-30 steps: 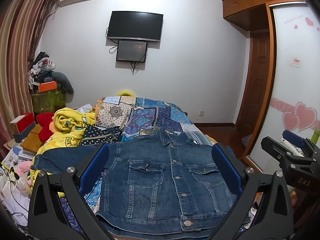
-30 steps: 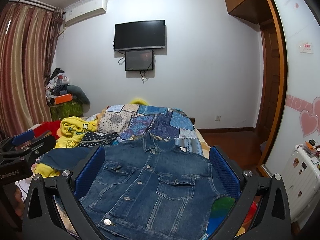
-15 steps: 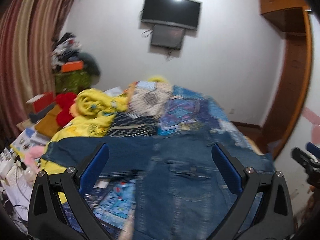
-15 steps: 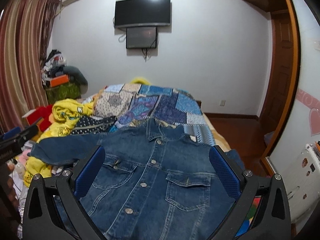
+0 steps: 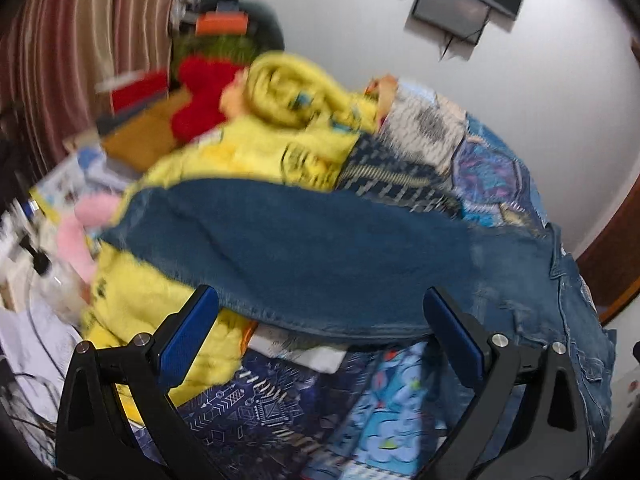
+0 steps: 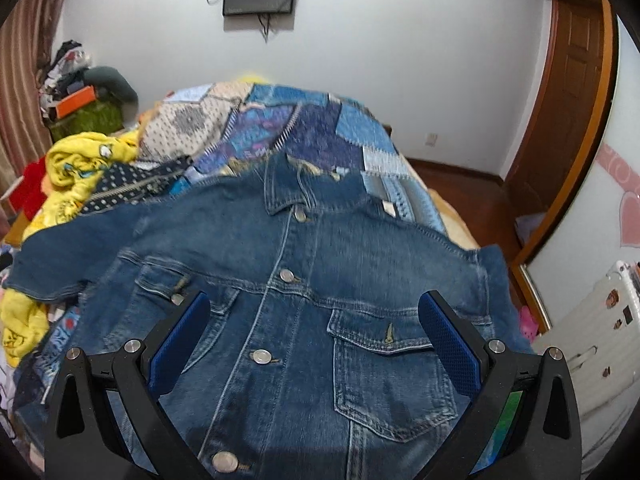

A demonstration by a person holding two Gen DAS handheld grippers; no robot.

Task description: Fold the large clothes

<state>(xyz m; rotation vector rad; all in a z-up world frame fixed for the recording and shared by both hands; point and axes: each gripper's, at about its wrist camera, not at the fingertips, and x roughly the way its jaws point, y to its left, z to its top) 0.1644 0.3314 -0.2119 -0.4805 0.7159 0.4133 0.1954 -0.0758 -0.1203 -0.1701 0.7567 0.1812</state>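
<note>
A blue denim jacket (image 6: 296, 304) lies front up and buttoned on the bed, collar at the far end. Its left sleeve (image 5: 304, 256) stretches out to the left over yellow bedding. My left gripper (image 5: 320, 320) is open and empty, hovering just above that sleeve's near edge. My right gripper (image 6: 314, 320) is open and empty above the jacket's chest, between the two chest pockets. The left wrist view is motion-blurred.
A patchwork quilt (image 6: 304, 128) covers the bed beyond the collar. A yellow blanket (image 5: 280, 136) and red plush (image 5: 200, 92) lie left of the sleeve. Clutter sits on the floor at the left (image 5: 36, 232). A wooden door (image 6: 568, 92) and white suitcase (image 6: 592, 344) stand at the right.
My left gripper has swung left and down, from over the jacket's body to over its left sleeve. My right gripper has tilted down and moved closer over the jacket's chest.
</note>
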